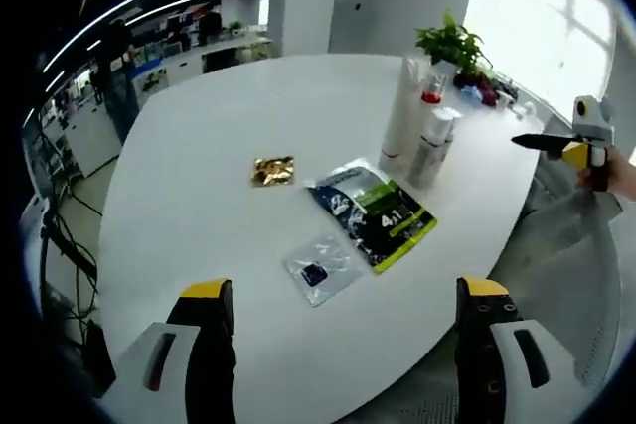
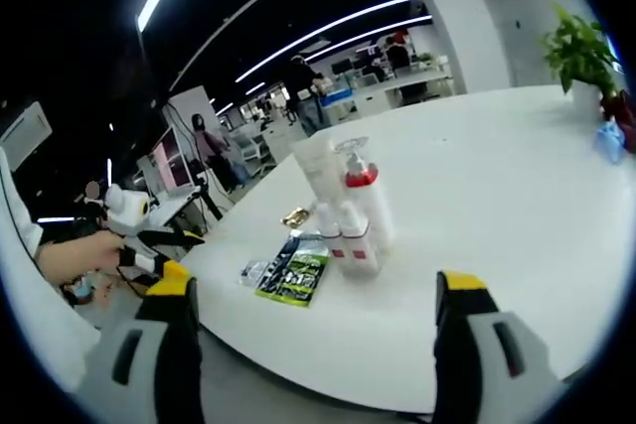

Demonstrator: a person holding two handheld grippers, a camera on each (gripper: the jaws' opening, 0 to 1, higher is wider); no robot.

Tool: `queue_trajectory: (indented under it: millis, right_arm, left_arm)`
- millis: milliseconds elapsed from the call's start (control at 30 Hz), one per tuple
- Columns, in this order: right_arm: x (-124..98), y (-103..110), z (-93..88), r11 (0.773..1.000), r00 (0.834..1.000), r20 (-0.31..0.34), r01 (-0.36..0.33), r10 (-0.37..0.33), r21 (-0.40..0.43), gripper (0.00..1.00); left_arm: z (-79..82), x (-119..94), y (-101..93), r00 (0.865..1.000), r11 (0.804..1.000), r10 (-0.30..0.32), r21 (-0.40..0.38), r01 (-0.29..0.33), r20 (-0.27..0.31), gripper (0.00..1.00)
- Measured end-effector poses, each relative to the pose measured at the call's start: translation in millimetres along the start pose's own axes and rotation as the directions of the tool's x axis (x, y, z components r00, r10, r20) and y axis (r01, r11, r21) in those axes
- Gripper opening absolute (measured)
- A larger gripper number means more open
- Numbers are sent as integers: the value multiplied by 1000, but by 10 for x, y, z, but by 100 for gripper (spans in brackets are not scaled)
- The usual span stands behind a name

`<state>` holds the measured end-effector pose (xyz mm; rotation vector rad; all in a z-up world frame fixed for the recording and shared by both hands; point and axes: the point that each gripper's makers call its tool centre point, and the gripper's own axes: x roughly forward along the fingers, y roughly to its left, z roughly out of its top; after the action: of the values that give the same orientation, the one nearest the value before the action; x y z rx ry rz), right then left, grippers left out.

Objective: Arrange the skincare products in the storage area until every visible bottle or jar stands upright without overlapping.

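A cluster of skincare bottles (image 1: pixel 417 126) stands upright on the white table (image 1: pixel 248 106), to the right of its middle: a tall white tube (image 1: pixel 400 116), a pump bottle with a red collar (image 1: pixel 430 96) and a shorter white bottle (image 1: pixel 433 146). From the other side I see the tall tube (image 2: pixel 316 166), the red-collared pump bottle (image 2: pixel 365 191) and two small white bottles (image 2: pixel 348 238) close together. My left gripper (image 1: pixel 348 320) is open, held off the near table edge. My right gripper (image 2: pixel 318 320) is open too, a little short of the table.
Flat packets lie beside the bottles: a gold one (image 1: pixel 272 170), a black and green one (image 1: pixel 376 211) and a small clear one (image 1: pixel 320 270). A potted plant (image 1: pixel 452 45) stands at the table's far edge. People stand in the office behind (image 2: pixel 298 86).
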<state>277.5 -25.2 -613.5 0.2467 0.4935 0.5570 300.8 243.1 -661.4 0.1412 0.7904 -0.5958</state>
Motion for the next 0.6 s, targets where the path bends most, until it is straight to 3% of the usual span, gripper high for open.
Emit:
queue_trajectory:
  millis: [233, 600]
  right_arm:
    - [10, -58, 6, 1000, 1000, 5, 12, -12, 14, 100]
    - [28, -141, 26, 999, 999, 5, 36, -37, 21, 100]
  left_arm:
    - [112, 105, 114, 999, 995, -13, 101, 18, -50, 91]
    - [324, 343, 260, 991, 967, -34, 246, 65, -127, 90]
